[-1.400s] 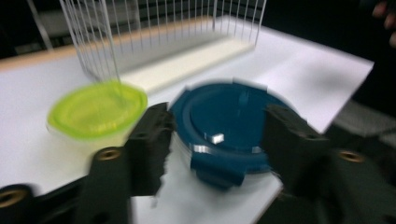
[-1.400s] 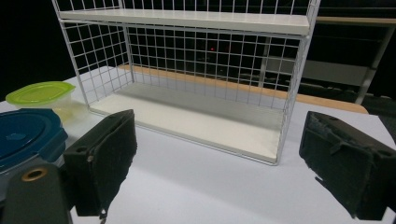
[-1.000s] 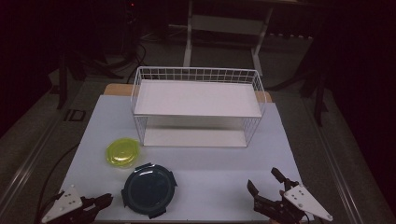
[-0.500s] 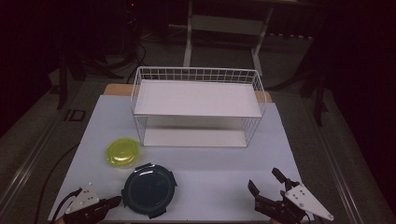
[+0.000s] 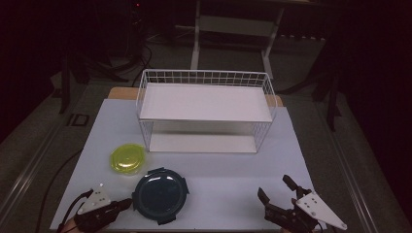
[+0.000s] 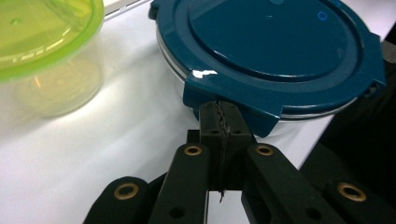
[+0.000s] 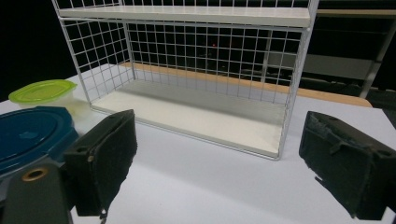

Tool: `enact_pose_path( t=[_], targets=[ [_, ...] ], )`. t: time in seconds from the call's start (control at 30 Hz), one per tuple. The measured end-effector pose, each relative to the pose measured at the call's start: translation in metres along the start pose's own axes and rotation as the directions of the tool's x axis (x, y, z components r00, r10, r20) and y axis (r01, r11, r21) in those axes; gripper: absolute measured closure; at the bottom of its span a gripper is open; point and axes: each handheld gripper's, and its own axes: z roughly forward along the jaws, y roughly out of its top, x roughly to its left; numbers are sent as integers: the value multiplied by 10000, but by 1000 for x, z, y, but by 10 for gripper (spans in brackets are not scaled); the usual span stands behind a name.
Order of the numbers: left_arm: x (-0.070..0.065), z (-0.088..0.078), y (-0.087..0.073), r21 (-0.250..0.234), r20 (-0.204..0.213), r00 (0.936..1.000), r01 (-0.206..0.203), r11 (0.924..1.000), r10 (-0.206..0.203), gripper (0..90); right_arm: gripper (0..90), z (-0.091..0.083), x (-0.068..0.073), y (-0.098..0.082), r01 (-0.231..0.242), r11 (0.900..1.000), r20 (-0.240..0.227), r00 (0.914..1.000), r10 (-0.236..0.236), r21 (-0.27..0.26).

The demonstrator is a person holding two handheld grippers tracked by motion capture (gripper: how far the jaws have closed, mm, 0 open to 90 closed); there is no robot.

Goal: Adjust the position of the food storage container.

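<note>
Our left gripper [image 6: 219, 116] lies low at the surface [image 5: 218, 189] edge, jaws pressed together against the blue-lidded container [image 5: 160, 195], whose latch tab hides their tips. Our right gripper [image 5: 279, 190] rests agape, well apart. Green-lidded tub [image 5: 128, 158] and wire rack [image 5: 204, 111] stand behind.

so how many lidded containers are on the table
2: the blue-lidded container sits at the near edge by the left gripper; the green-lidded container sits just behind it to the left, in front of the wire shelf.
</note>
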Motion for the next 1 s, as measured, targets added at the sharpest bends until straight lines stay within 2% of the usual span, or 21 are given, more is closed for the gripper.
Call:
enact_pose_path(
  t=[0.2,0.33,0.5,0.7,1.0],
  targets=[
    [4,12,9,-24,257,9997,34,10000,-33,889,109,0,0,0,2,10000,-55,10000,-1,58],
    [2,20,16,-28,272,9996,-93,10000,94,888,111,1,0,0,23,9999,-110,9999,-21,122],
    [-3,33,26,-25,456,9987,-213,9998,214,889,111,1,1,0,50,10000,-86,10000,-50,77],
    [-13,52,42,4,638,9955,-705,9975,703,889,111,2,1,-1,43,9999,-139,9999,-41,152],
    [-22,79,64,-6,1029,9906,-902,9959,897,889,111,2,1,-1,31,9998,-189,9998,-27,201]
  ],
)
